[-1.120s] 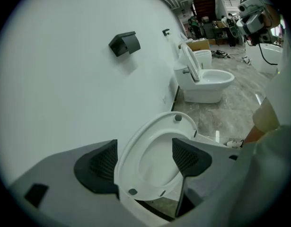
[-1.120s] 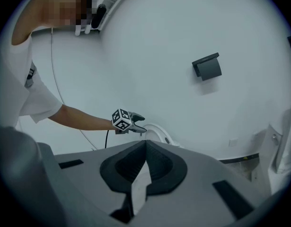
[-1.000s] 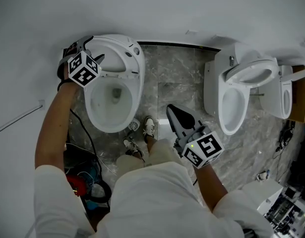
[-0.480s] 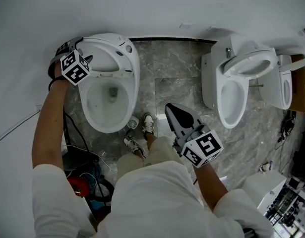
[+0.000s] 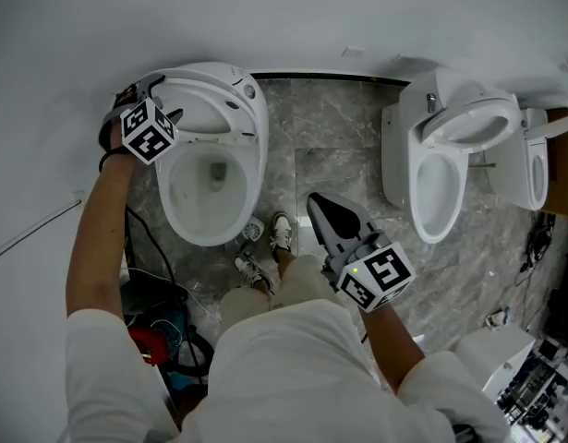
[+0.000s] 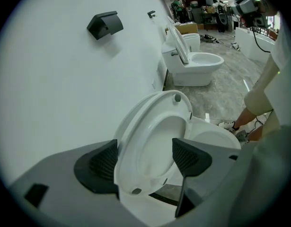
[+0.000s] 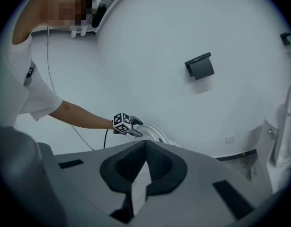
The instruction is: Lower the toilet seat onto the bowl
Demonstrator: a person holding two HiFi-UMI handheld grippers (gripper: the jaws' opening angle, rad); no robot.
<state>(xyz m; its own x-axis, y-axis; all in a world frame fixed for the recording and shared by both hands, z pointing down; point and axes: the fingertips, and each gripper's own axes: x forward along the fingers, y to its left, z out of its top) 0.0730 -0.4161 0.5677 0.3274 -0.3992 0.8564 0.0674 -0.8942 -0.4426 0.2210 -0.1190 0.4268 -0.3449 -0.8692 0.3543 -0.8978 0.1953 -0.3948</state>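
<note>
A white toilet stands against the wall, and its bowl is uncovered. The toilet seat is raised and leans back toward the wall. My left gripper is at the seat's left rim. In the left gripper view the seat runs between the two jaws of the left gripper, which are partly closed with one pad on each side of its edge. The bowl shows behind it. My right gripper hangs shut and empty above the floor, to the right of the toilet, with its jaws pressed together.
A second toilet with its seat up stands to the right, and a third is beyond it. A black holder is fixed on the wall. The person's shoes are in front of the bowl. Cables and a red object lie at lower left.
The head view has swayed slightly. The left gripper stays at the raised seat's rim, and the right gripper holds its place.
</note>
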